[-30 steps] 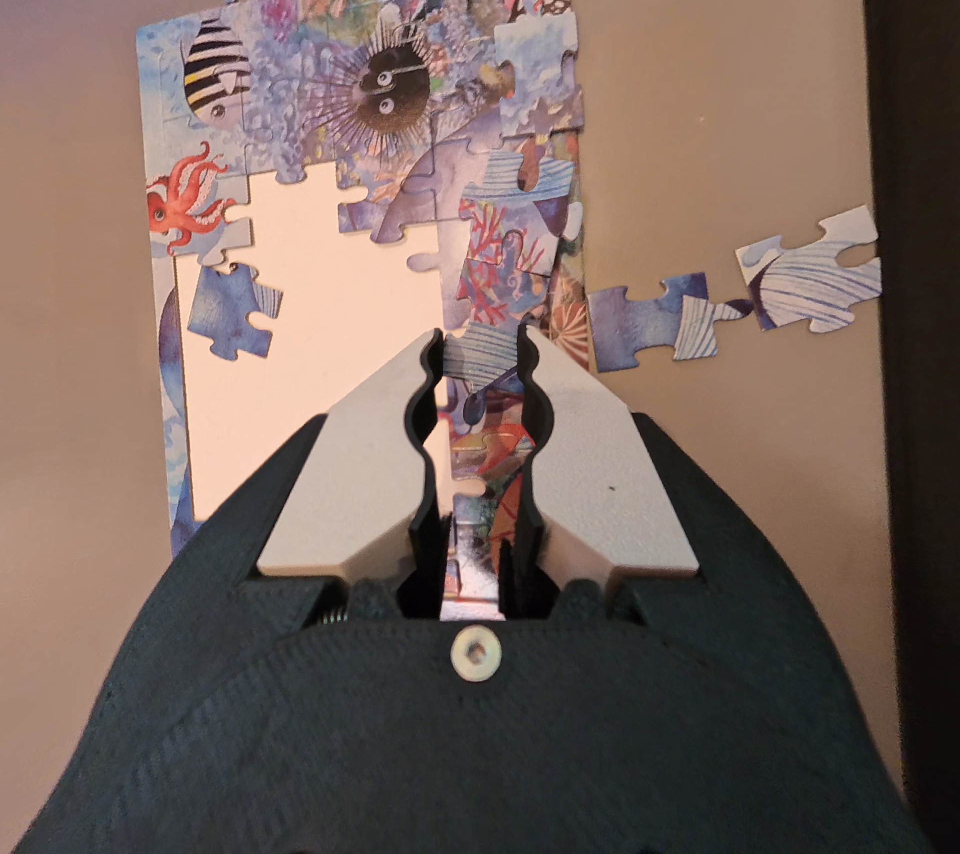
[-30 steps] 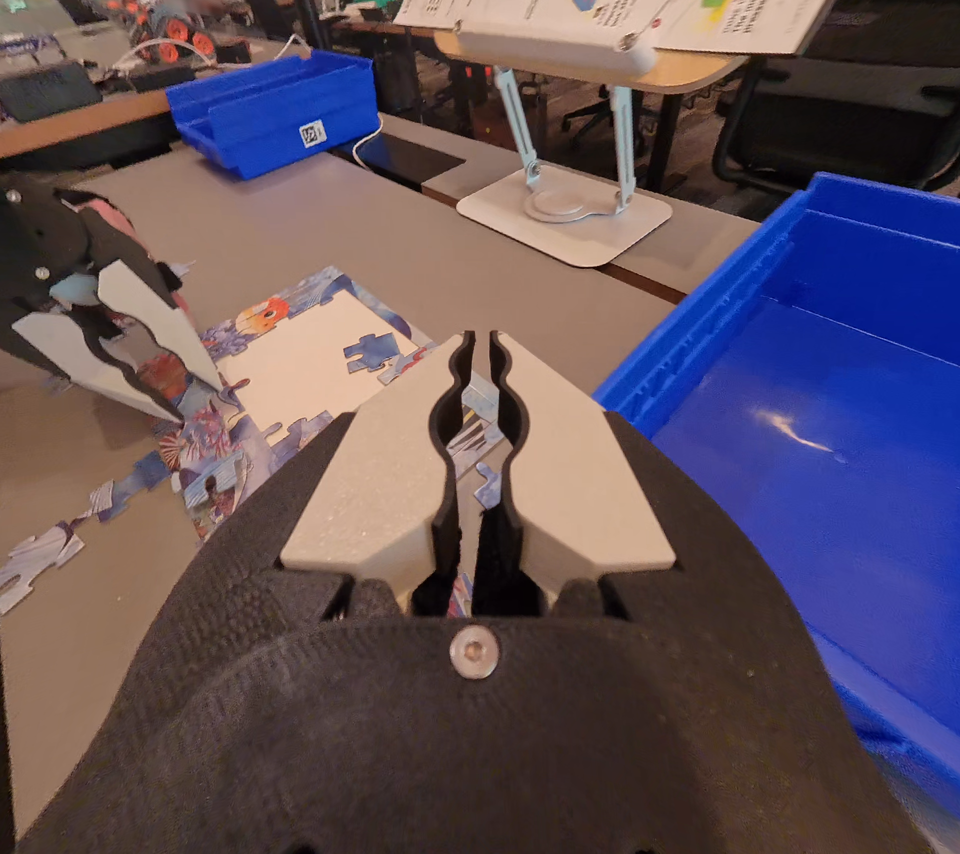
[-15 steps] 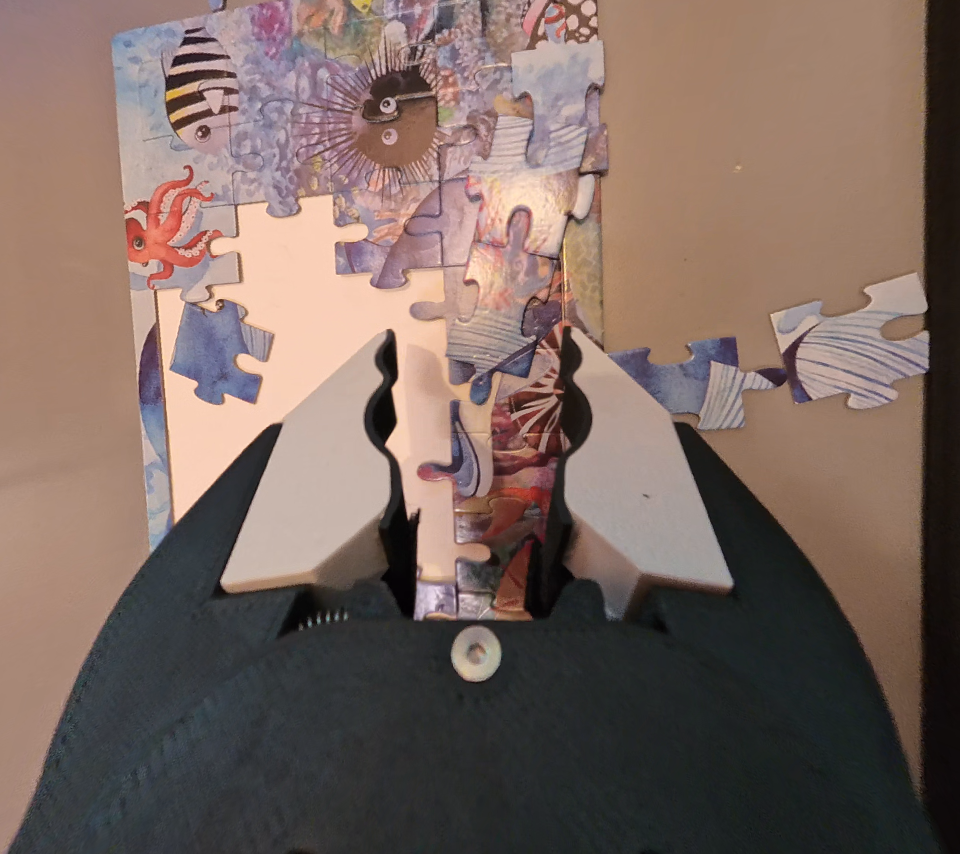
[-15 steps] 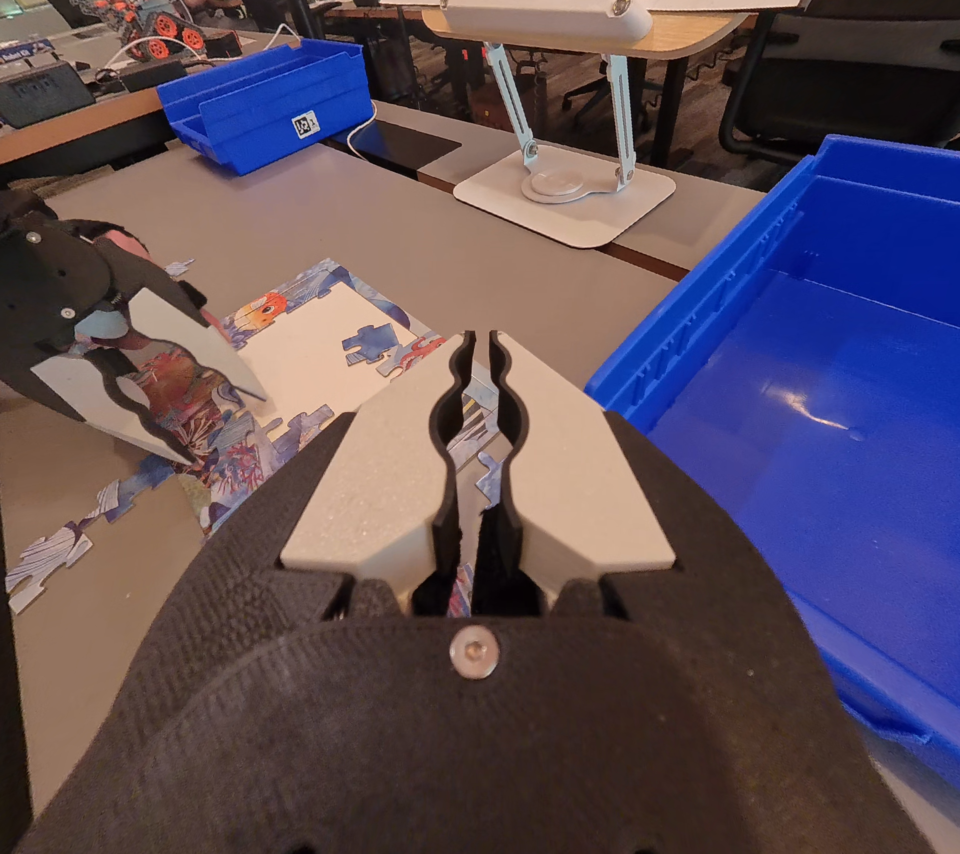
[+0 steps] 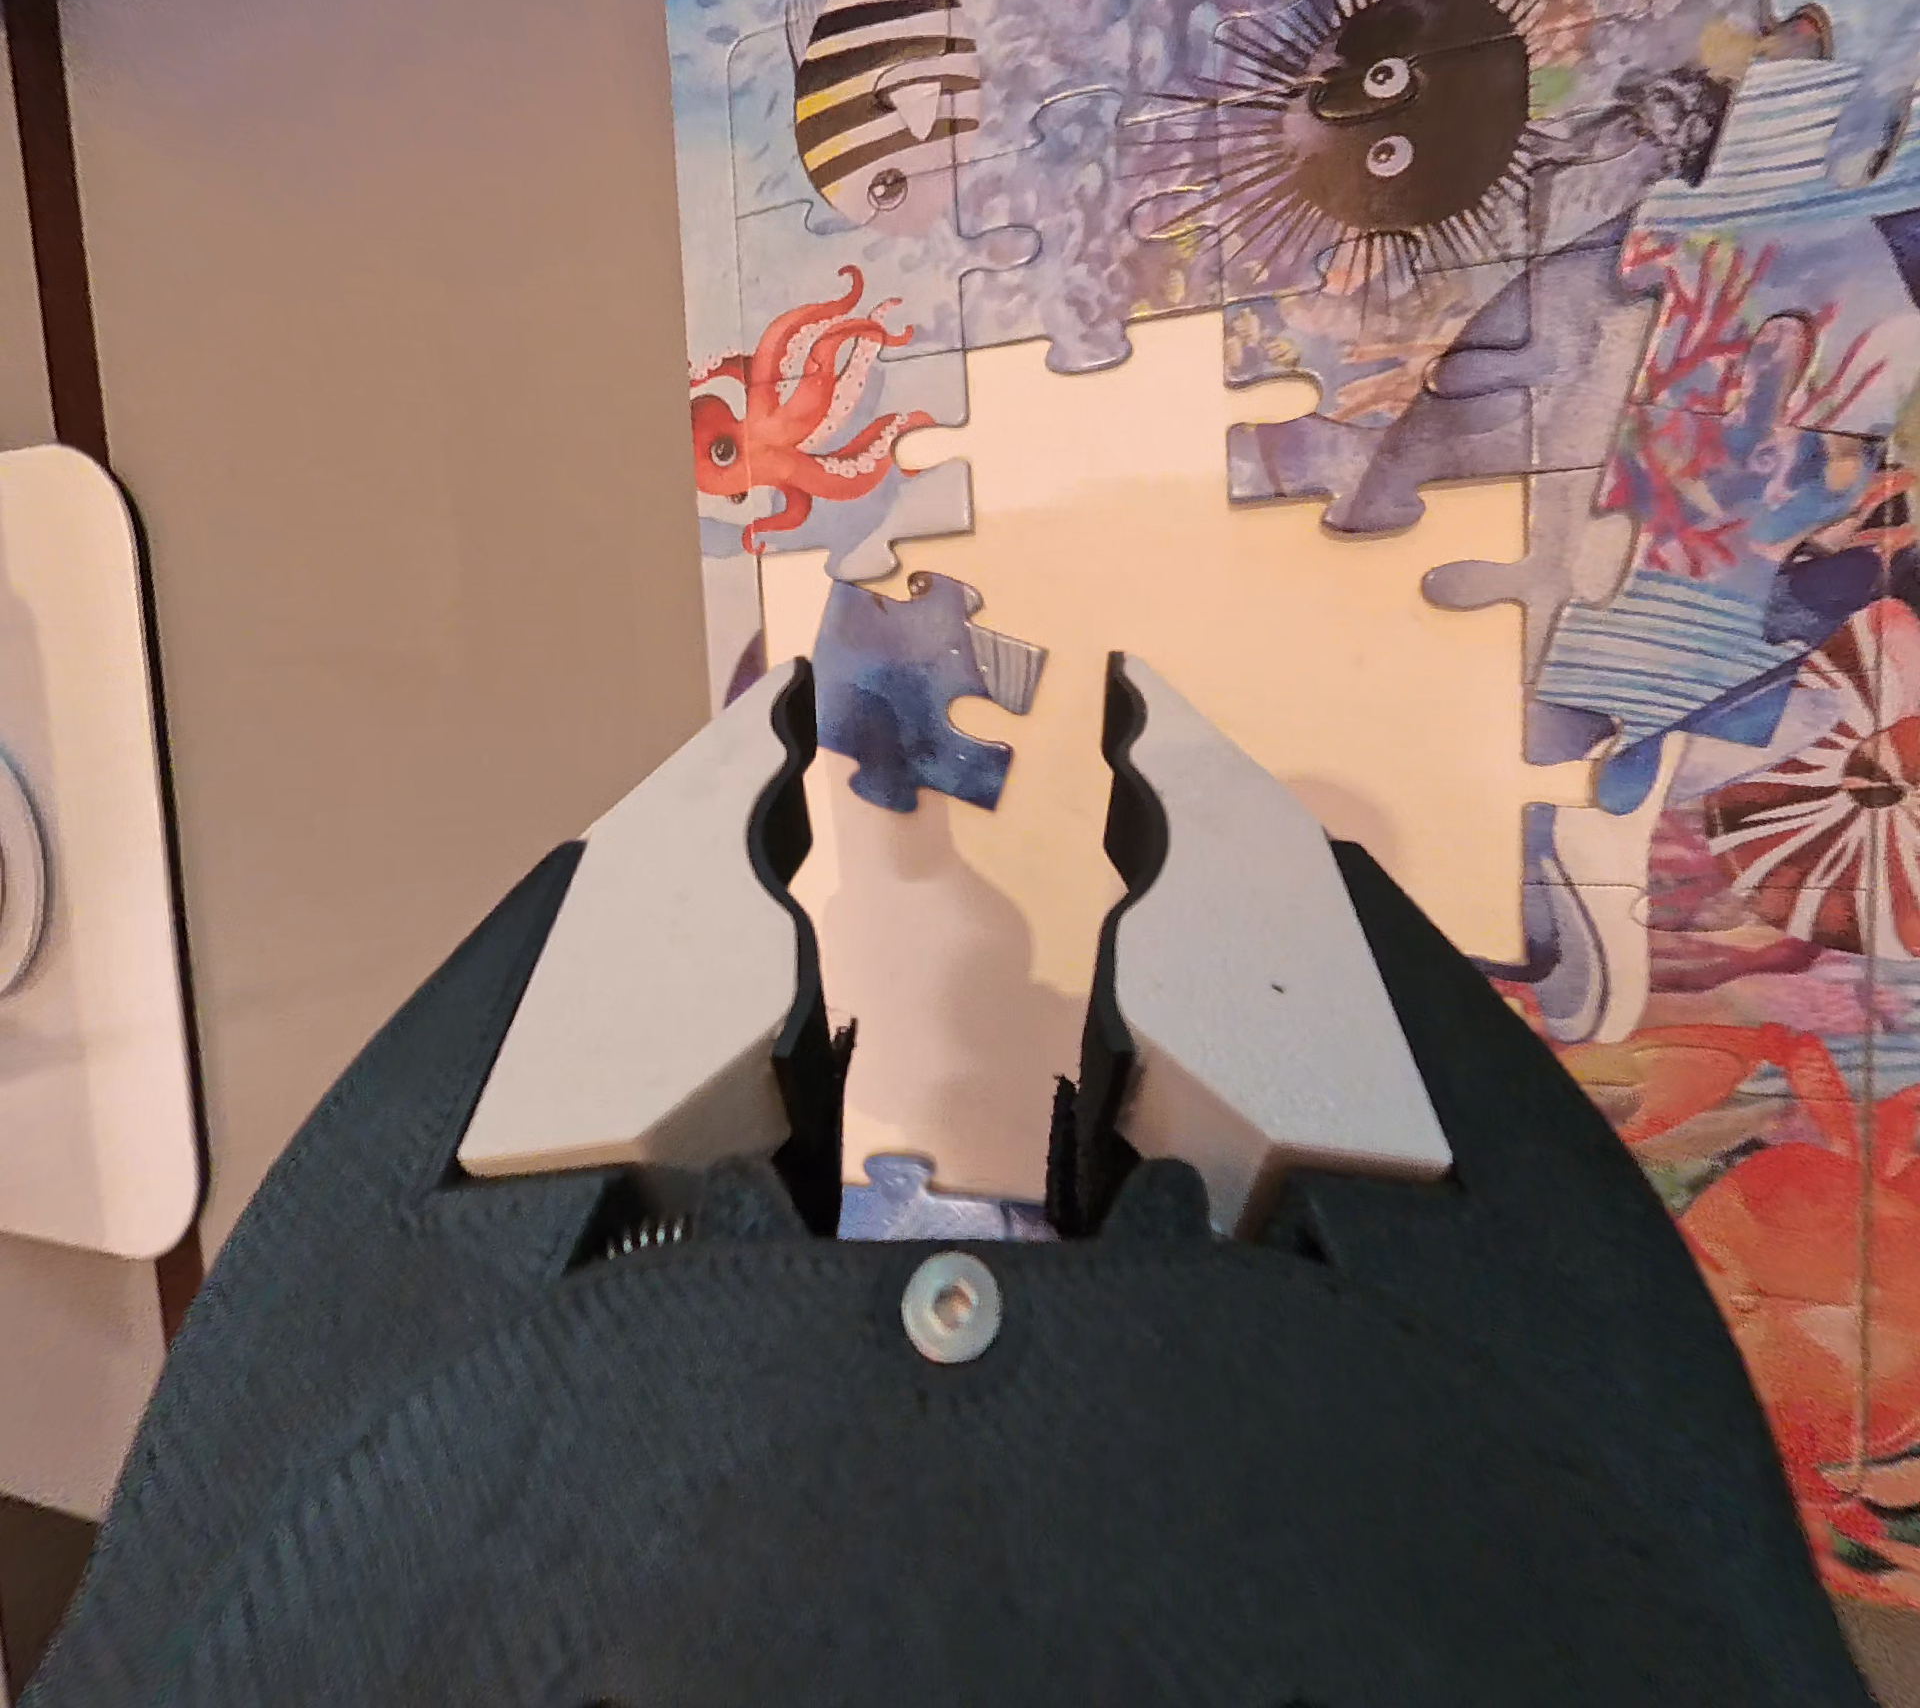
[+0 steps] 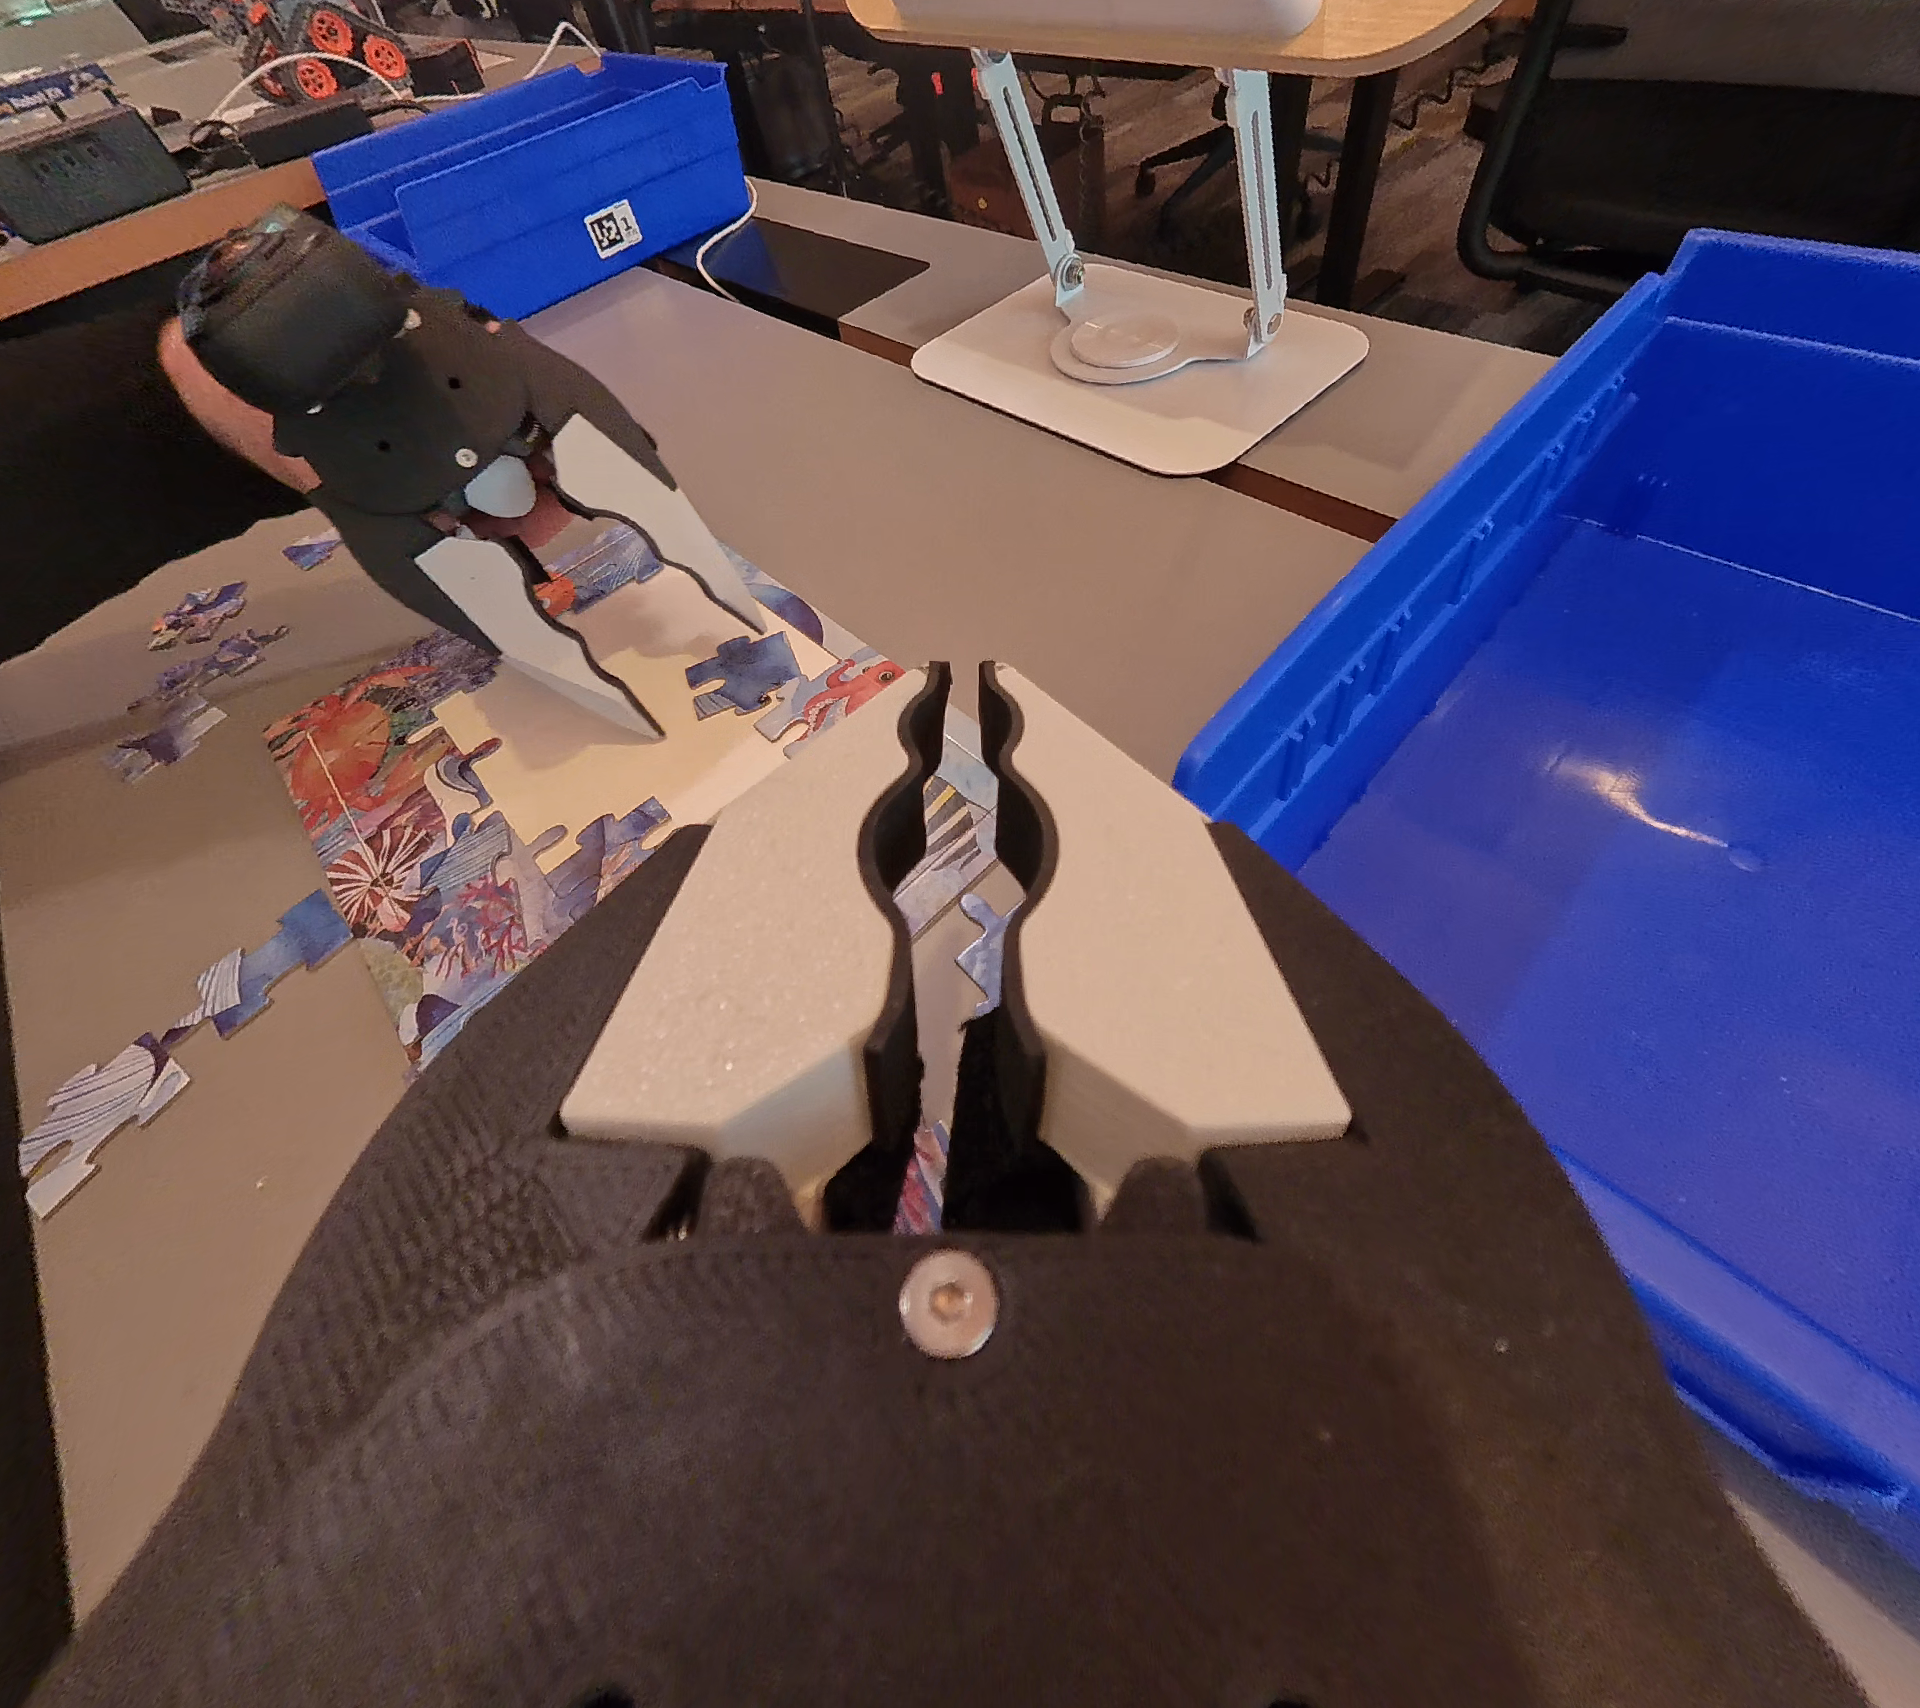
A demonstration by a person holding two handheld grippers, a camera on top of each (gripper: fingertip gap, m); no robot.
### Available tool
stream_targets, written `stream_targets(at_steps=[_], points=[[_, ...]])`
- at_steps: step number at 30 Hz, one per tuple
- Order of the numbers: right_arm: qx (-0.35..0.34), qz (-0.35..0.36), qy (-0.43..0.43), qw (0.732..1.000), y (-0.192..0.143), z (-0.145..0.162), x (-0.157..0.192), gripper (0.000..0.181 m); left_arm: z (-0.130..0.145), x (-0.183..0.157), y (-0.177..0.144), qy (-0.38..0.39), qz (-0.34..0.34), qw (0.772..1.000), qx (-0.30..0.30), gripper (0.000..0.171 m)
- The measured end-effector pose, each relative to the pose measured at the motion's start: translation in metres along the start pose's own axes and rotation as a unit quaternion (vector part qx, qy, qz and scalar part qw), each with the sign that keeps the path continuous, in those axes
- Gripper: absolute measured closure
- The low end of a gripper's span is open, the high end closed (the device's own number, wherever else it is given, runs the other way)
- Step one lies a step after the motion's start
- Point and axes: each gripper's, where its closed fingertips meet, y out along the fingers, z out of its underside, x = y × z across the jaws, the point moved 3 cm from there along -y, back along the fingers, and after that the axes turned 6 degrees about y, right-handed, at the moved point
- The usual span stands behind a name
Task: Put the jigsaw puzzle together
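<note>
Puzzle work sits about half done on the grey table (image 6: pixel 935 536): the jigsaw puzzle (image 5: pixel 1195 131) lies flat, its far rows with the striped fish, the spiny black creature and the red octopus already locked together, and a broad pale gap (image 5: pixel 1247 671) of bare backing showing in the middle. One loose blue piece (image 5: pixel 914 702) rests inside that gap, just below the octopus, turned slightly askew and not joined to anything.

The left gripper (image 5: pixel 956 671) hangs low over the gap with its fingers spread apart and nothing between them. The blue piece lies just at the tip of one finger, so my guess is the spread is there to straddle it and pinch or nudge it toward its slot.

The right gripper (image 6: pixel 964 671) waits over the near corner of the puzzle, beside the big blue bin (image 6: pixel 1662 723). Its fingers are nearly together, only a thin slit between them, and I cannot tell whether anything is pinched there. It seems parked out of the way.

More loose pieces (image 6: pixel 177 1024) lie scattered on the table off the puzzle's edge, within reach for later. A white stand (image 6: pixel 1143 370) holds a printed sheet at the back.
</note>
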Motion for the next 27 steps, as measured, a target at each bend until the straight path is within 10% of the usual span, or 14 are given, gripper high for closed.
stream_targets(at_steps=[12, 27], points=[[0.012, -0.002, 0.007, 1.0, 0.003, 0.005, -0.003, 0.177, -0.004, 0.008, 0.01, -0.002, 0.141, 0.99, -0.015, 0.125], [0.02, -0.004, 0.01, 1.0, 0.005, 0.009, -0.004, 0.176, 0.002, -0.003, -0.004, 0.022, 0.057, 0.998, -0.003, 0.127]])
